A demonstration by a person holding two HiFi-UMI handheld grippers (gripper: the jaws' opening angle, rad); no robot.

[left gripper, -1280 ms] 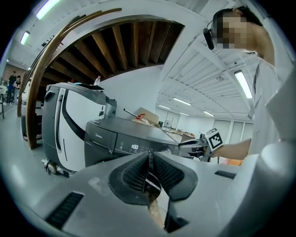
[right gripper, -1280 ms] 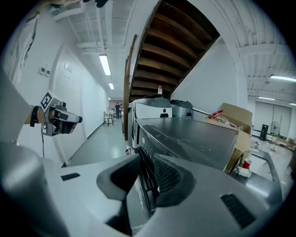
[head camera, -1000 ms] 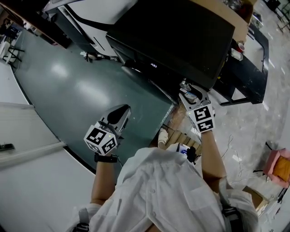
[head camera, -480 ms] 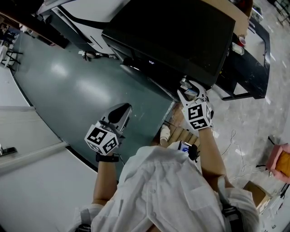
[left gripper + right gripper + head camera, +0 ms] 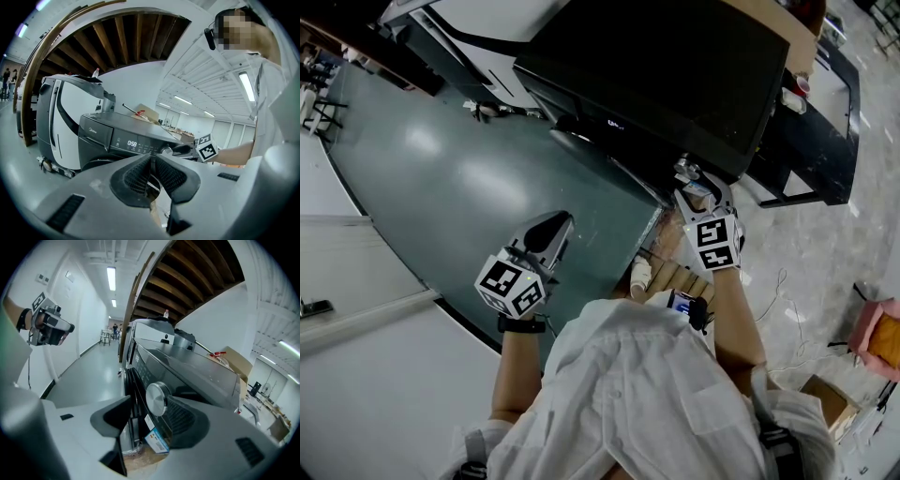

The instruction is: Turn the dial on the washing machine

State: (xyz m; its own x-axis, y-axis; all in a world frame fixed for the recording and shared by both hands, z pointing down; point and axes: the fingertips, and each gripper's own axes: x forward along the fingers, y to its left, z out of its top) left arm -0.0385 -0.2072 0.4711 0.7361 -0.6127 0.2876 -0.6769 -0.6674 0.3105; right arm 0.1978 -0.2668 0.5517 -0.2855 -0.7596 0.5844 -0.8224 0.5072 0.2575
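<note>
Flanking dial (image 5: 156,398) rim: right gripper (image 5: 151,414), jaws apart.

1. The dial (image 5: 158,399) juts from the washing machine (image 5: 187,366) between the right gripper's (image 5: 149,398) spread fingers, with a gap on its left.
2. Open floor (image 5: 459,178) surrounds the left gripper (image 5: 549,229), well apart from the machine.

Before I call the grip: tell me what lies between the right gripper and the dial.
Nothing: in the right gripper view the dial stands between the open jaws of the right gripper, not clamped.
</note>
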